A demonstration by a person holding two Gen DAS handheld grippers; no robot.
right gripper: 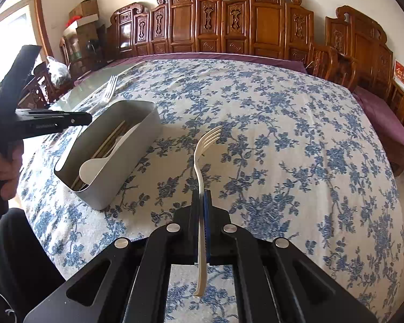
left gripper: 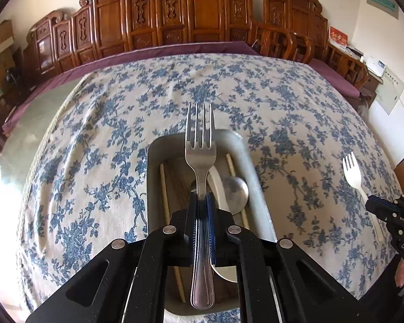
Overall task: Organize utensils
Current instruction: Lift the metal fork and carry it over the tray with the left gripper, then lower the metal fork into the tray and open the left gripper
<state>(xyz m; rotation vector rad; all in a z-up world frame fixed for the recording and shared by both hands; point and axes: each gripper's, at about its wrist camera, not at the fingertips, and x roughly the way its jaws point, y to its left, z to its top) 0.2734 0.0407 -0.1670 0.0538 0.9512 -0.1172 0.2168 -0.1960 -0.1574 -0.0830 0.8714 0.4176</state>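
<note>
Your left claw (left gripper: 202, 202) is clamped on a steel fork (left gripper: 200, 145), gripped partway down the handle with the tines pointing away from you. It hangs directly over the grey bin (left gripper: 159, 145), which reads as lined up for a drop. Inside the bin lie chopsticks (left gripper: 164, 188), a steel spoon (left gripper: 235, 191) and a white spoon (right gripper: 94, 168), so most of the sorting looks done.

Your right claw (right gripper: 201, 202) is closed on a white fork (right gripper: 204, 145), again at mid-handle, tines curving up and away. It sits over bare cloth on the table (right gripper: 282, 134), to the right of the bin and clear of it, probably waiting so both claws do not crowd the opening.

Note that the bin is narrow: lower the steel fork lengthwise along it, or the tines may catch the rim. Your hand (right gripper: 5, 172) shows at the left edge, gripping the left handle
</note>
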